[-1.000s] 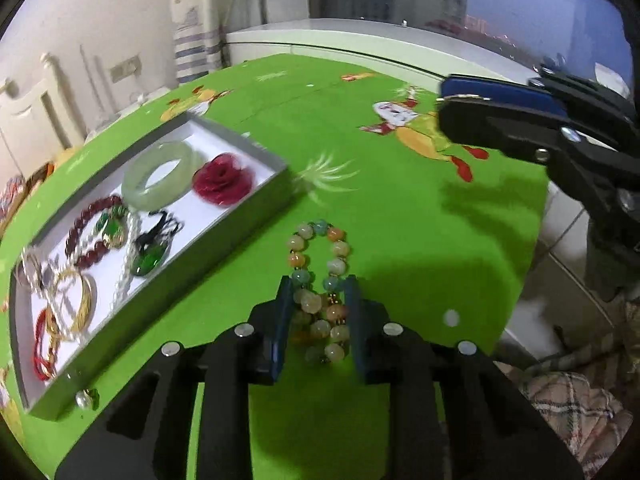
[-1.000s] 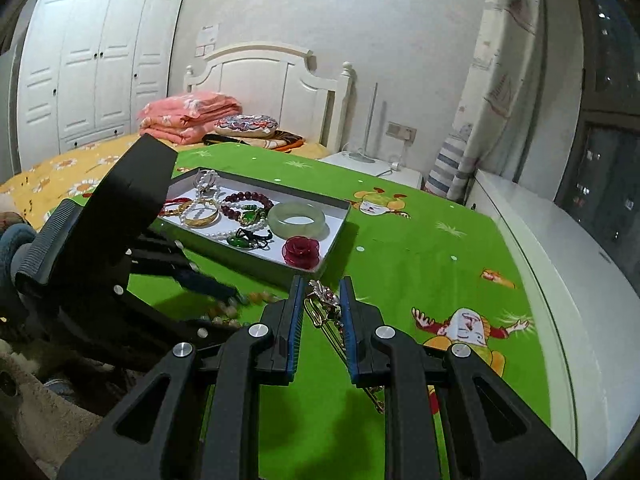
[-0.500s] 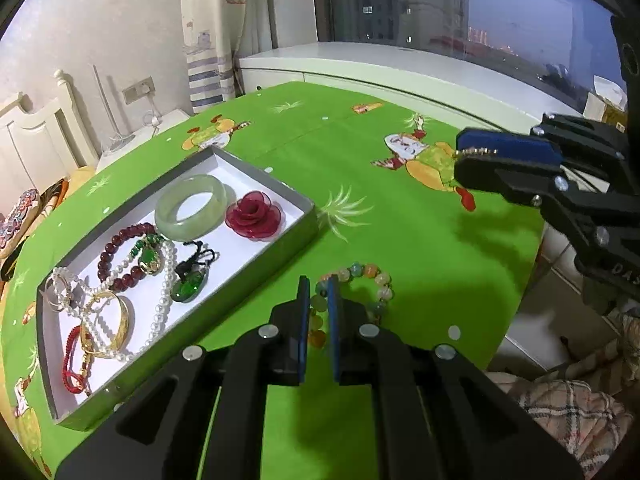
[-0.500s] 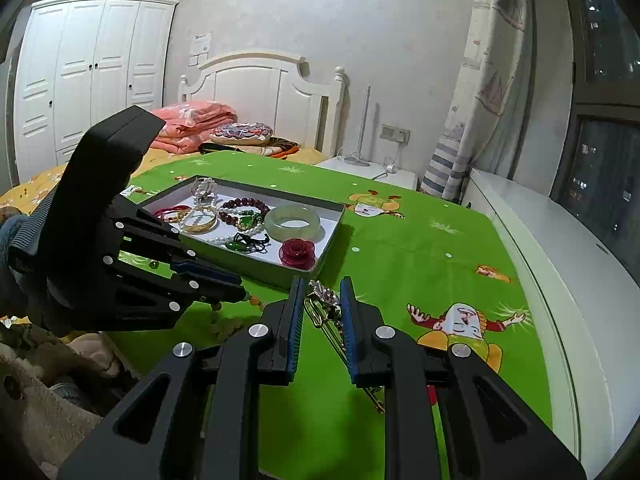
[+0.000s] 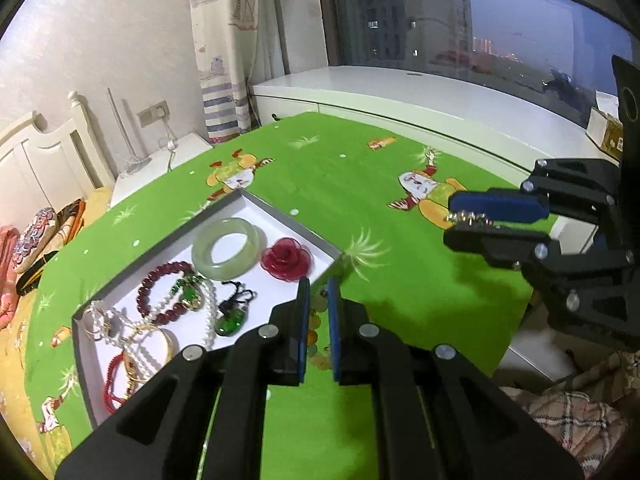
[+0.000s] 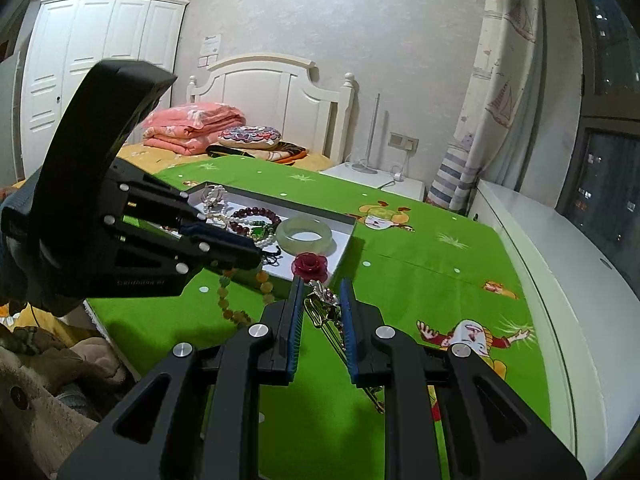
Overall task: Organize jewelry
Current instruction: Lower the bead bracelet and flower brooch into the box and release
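Between the pads of the left hand-held gripper [image 5: 318, 322], seen from the left wrist, hangs the bead bracelet [image 5: 314, 328]: the jaws are pressed nearly together, pinching its strand, having just closed on it. Only a short run of orange and green beads shows in the slot, running along the fingers' line. Ahead and to the left of this gripper lies the tray [image 5: 132, 258] on the green surface [image 5: 380, 288], already holding a jade bangle [image 5: 226, 248], a red flower [image 5: 286, 260], a dark red bracelet [image 5: 164, 292], pearls [image 5: 208, 316], a green pendant [image 5: 230, 322] and gold rings and red cords at its near end. To the right, well apart, the right hand-held gripper [image 5: 466, 220] grips a small metal piece.

From the right wrist, the right hand-held gripper [image 6: 322, 308] has its jaws narrowly set, pinching a silver hairpin [image 6: 326, 312]. Its ornamented head points forward toward the tray [image 6: 344, 248], and its long axis runs back and down along the fingers. To the left, the bead bracelet [image 6: 232, 300] dangles in a loop below the left hand-held gripper [image 6: 240, 250], its long axis hanging downward, clear of the surface and just short of the tray wall.

I judge the task mostly done: much of the jewelry is in the tray, and these two lifted pieces are left to place.
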### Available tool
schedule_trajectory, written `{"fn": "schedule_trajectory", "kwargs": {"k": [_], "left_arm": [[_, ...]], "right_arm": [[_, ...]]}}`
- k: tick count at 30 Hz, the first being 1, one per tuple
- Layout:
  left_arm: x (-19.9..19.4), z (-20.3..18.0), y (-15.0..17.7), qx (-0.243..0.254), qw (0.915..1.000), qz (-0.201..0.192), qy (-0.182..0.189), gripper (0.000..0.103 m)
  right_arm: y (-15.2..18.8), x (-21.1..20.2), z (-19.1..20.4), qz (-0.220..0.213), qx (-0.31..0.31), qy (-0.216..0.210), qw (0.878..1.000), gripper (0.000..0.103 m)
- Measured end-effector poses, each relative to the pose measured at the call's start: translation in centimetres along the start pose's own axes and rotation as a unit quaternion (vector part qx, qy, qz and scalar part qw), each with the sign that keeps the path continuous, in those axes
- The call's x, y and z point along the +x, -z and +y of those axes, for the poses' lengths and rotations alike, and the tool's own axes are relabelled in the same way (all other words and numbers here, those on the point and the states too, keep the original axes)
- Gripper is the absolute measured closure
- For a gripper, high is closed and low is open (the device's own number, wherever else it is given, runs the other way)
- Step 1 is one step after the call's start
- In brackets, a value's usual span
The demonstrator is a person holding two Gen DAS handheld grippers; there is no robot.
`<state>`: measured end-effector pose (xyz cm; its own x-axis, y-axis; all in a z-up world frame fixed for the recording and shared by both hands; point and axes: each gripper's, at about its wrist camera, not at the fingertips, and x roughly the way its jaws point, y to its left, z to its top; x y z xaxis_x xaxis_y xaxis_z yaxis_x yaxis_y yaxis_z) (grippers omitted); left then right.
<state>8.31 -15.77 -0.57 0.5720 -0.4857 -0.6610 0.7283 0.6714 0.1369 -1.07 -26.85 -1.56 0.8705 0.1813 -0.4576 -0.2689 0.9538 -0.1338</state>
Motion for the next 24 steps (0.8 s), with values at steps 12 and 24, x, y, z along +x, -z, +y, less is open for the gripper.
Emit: {"fn": "schedule_trajectory", "kwargs": {"k": [12, 24], "left_arm": [[-1.4, 2.1, -1.2, -0.001, 0.9996, -0.018, -0.024, 0.094], [-3.1, 4.8, -2.2, -0.007, 0.9983, -0.031, -0.05, 0.094]], "right_arm": [[-2.2, 2.0, 1.9, 0.002, -0.021, -0.018, 1.0, 0.085], [-4.9, 5.4, 3.4, 0.001, -0.023, -0.033, 0.999, 0.085]]}}
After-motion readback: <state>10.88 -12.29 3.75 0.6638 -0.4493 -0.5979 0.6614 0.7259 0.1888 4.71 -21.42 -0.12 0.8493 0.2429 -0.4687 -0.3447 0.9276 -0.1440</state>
